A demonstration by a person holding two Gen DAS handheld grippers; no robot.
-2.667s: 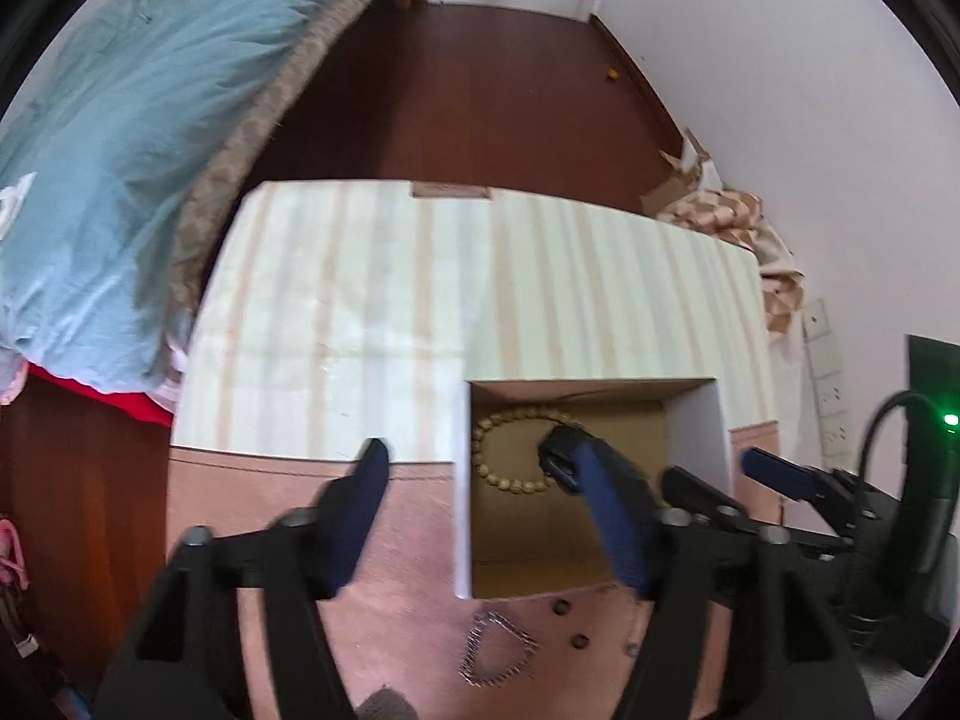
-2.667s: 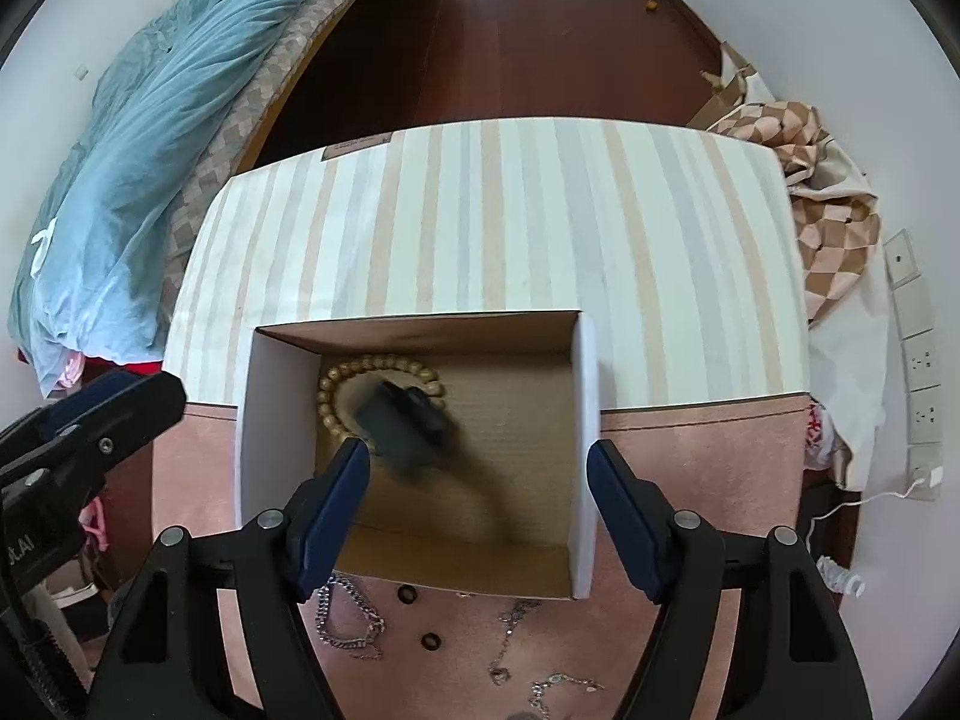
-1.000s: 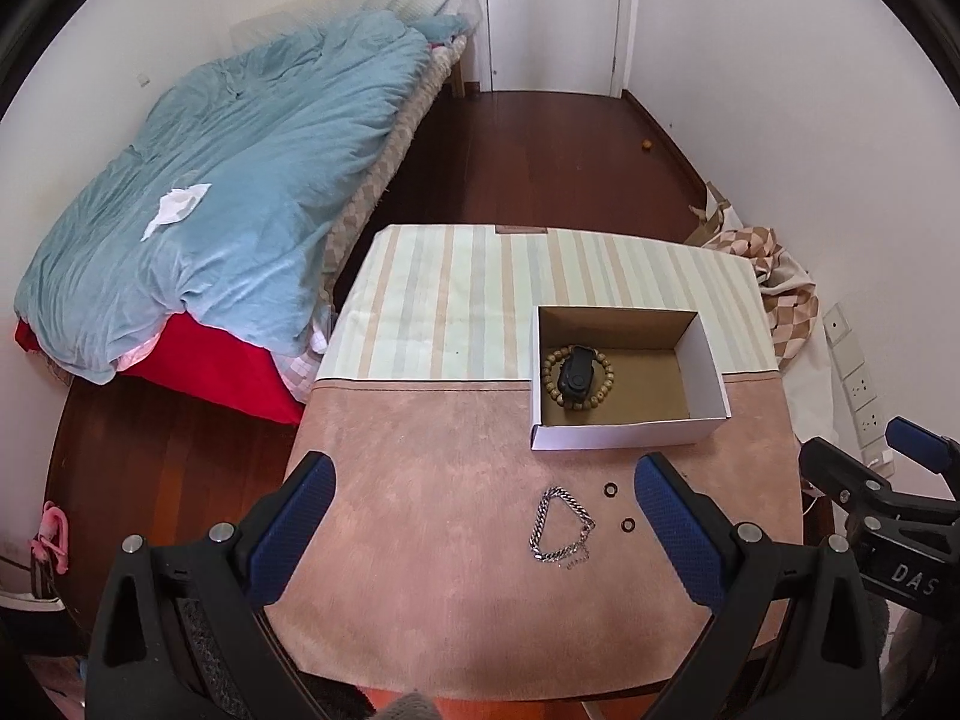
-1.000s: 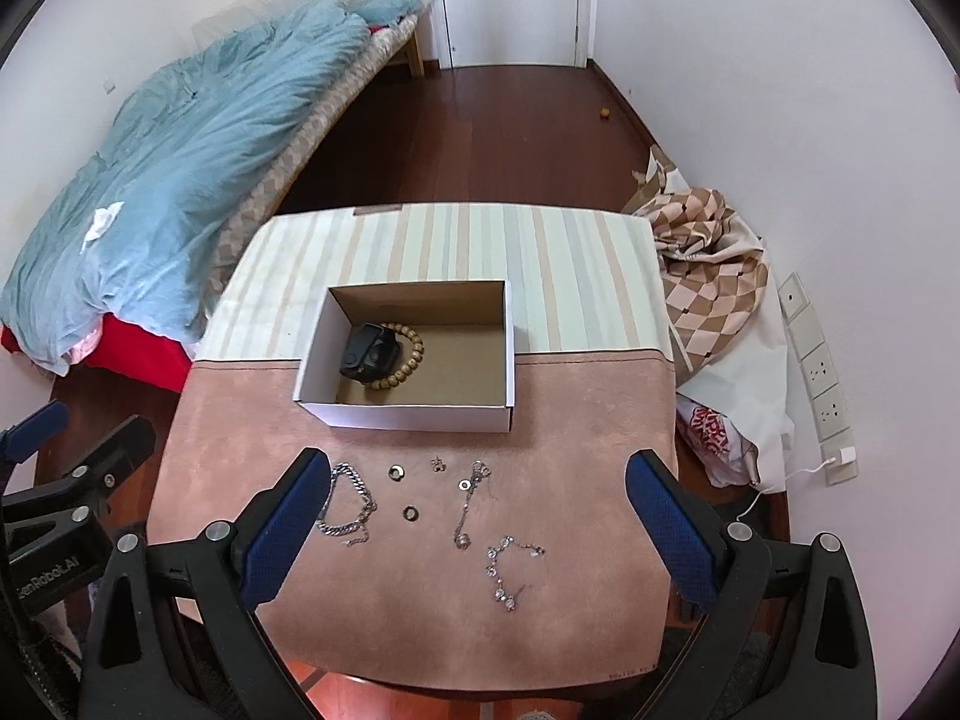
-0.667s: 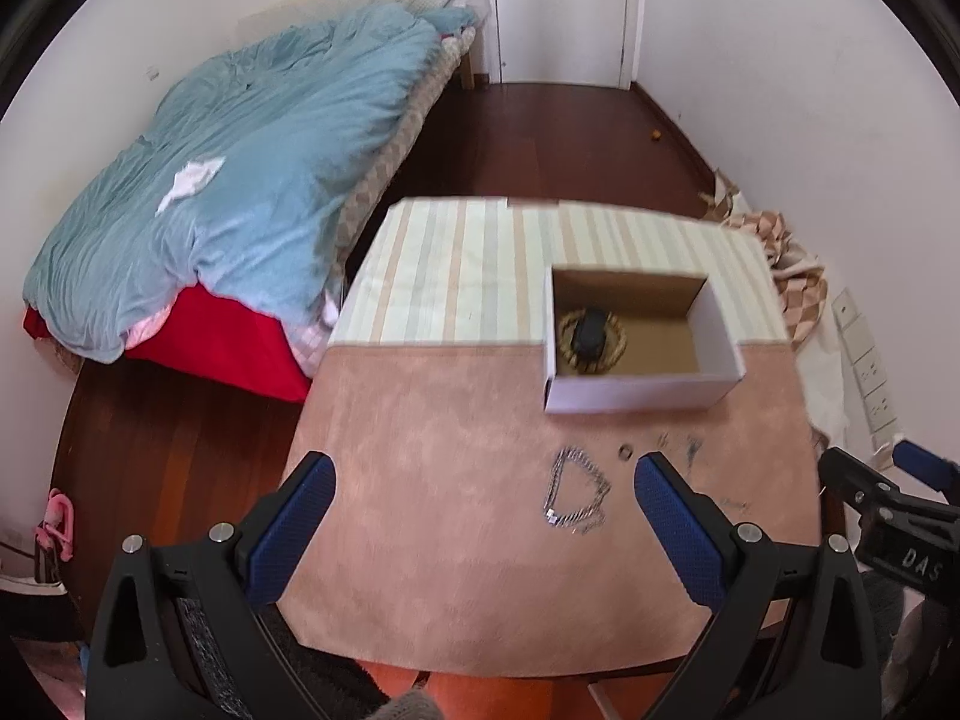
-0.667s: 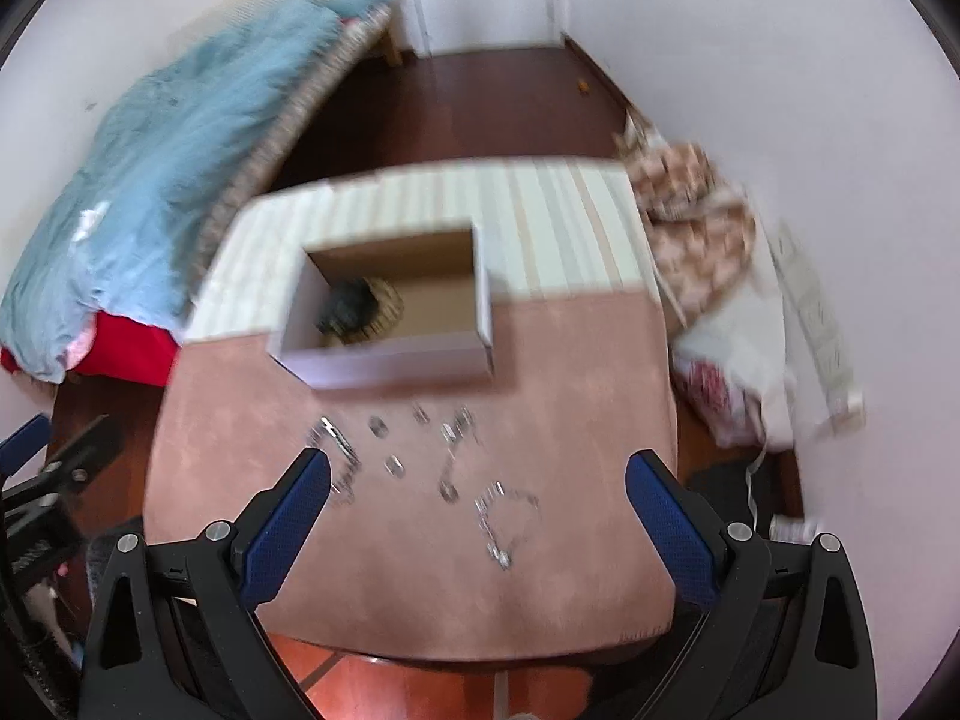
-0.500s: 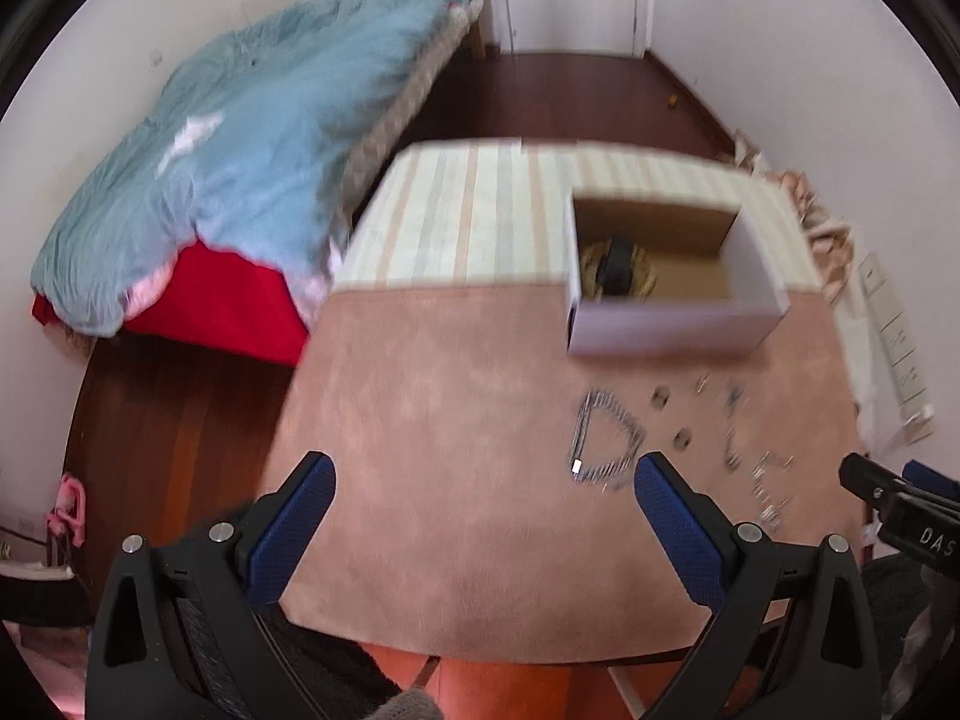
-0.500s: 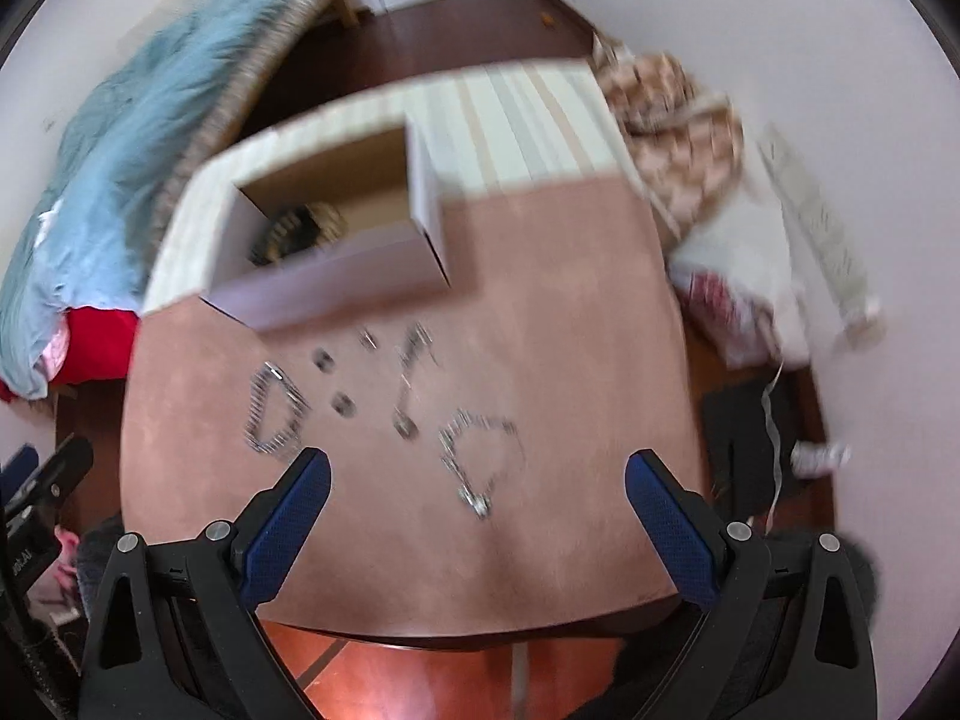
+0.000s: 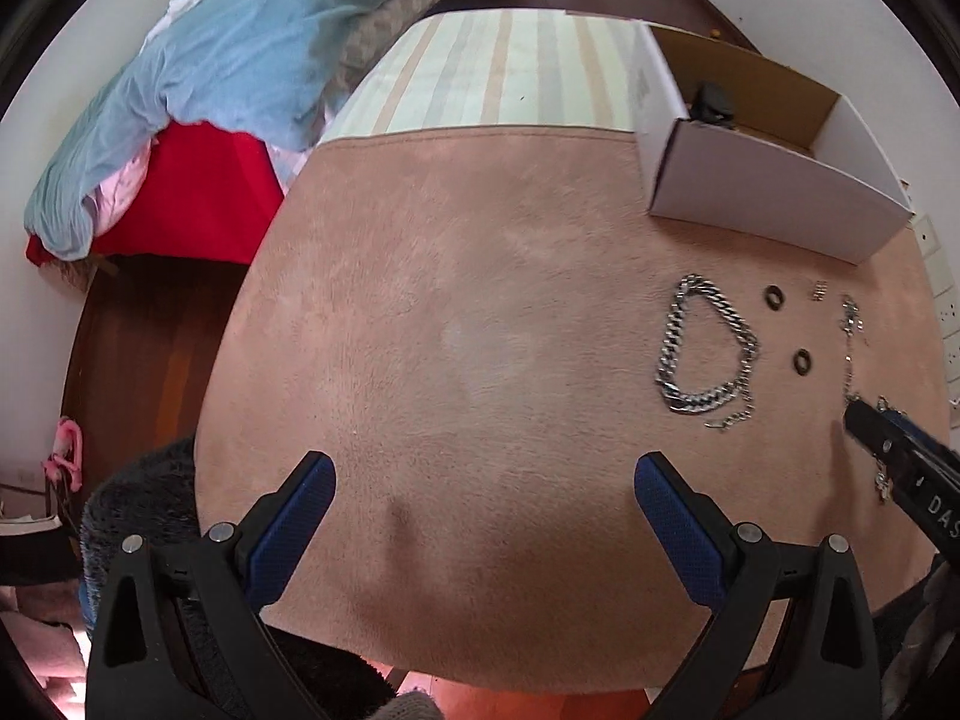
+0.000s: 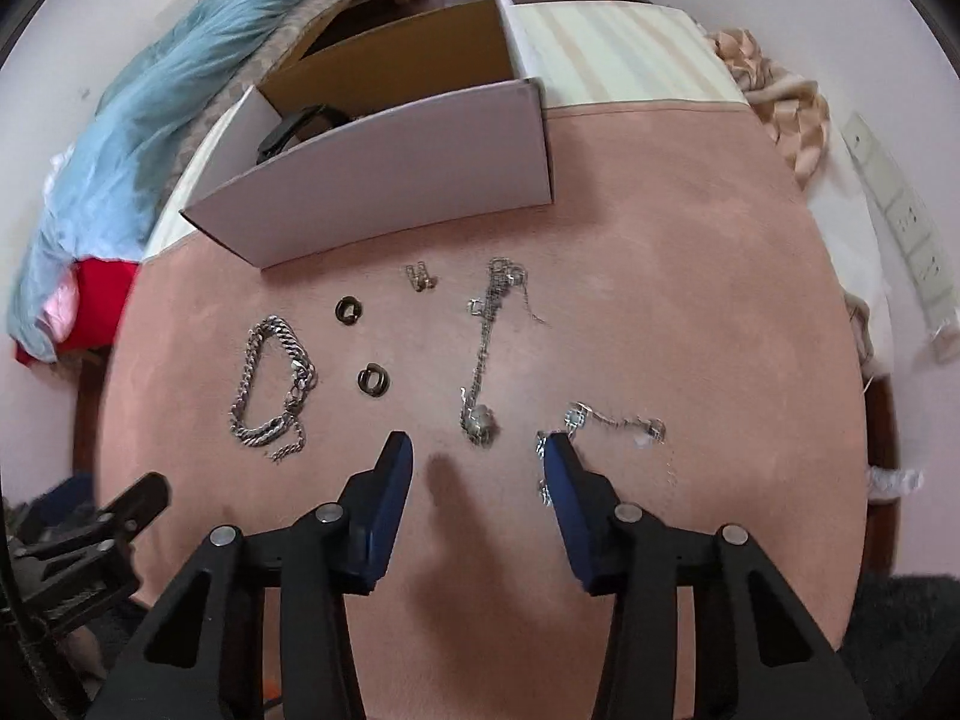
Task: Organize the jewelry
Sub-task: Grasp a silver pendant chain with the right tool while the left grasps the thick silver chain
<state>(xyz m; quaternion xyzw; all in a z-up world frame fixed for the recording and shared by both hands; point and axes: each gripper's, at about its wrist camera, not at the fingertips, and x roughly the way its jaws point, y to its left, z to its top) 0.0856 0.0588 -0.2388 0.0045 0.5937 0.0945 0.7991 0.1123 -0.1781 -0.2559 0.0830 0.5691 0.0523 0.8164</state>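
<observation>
My right tongs [image 10: 477, 450] hang spread just over the pink surface [image 10: 690, 300], a pendant necklace [image 10: 483, 354] lying between their tips, white box [image 10: 384, 180] beyond.

A pinkish-tan suede-like cloth [image 9: 456, 360] is covering the near part of the table, and a pale striped cloth [image 9: 510, 72] is covering the far part. To the left, a bed is standing beside the table, with a rumpled light blue duvet [image 9: 240, 60] hanging over a red sheet [image 9: 198, 198]. Dark wooden floor [image 9: 132, 348] is showing between bed and table. Something pink [image 9: 63, 456] is lying on the floor near the left wall. On the right, a beige checked fabric [image 10: 786, 114] is bunching against the white wall, where a row of white wall sockets [image 10: 906, 228] is sitting.
</observation>
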